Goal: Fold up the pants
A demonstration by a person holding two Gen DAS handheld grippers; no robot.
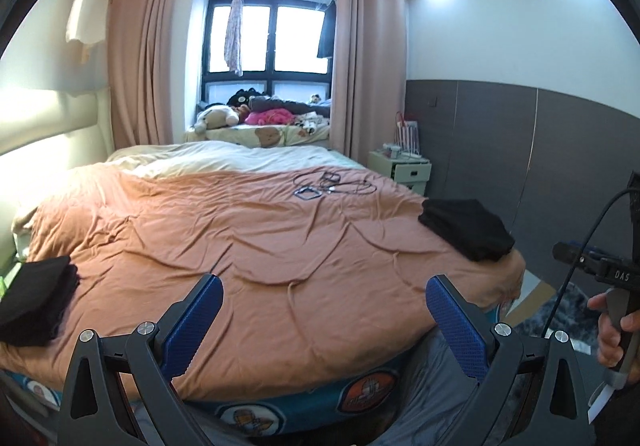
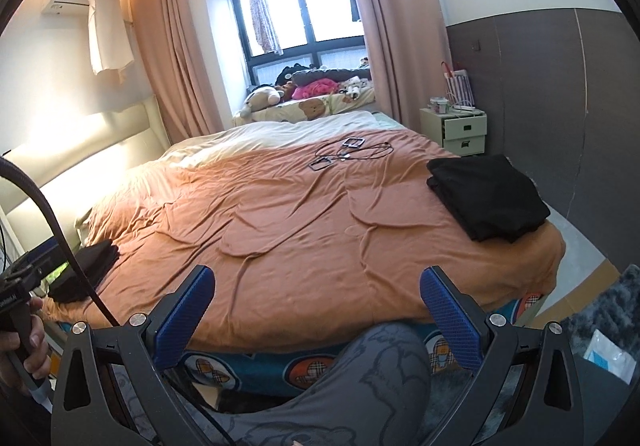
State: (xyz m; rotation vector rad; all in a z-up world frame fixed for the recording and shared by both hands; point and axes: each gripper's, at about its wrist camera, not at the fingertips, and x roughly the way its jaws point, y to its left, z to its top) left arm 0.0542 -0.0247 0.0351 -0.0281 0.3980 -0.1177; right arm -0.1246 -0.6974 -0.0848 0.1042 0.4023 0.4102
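Both tools were held short of the near edge of the bed, above the person's lap. The left gripper was seen with its blue-padded jaws spread wide and nothing between them; the right gripper was likewise held agape and empty.

Two black folded fabric piles were seen on the rumpled orange-brown cotton bedspread. One pile lay at the right-hand corner of the bed, near the edge; the other pile lay at the far left edge. Whether either pile was made up of pants could not be told. A tangle of thin black cables lay farther up the bed, well apart from both.

The middle of the bedspread was left bare, so the moment was judged to fall between garments: nothing was gripped and no fold was under way. The next move was judged to call for a garment being fetched and spread flat there.
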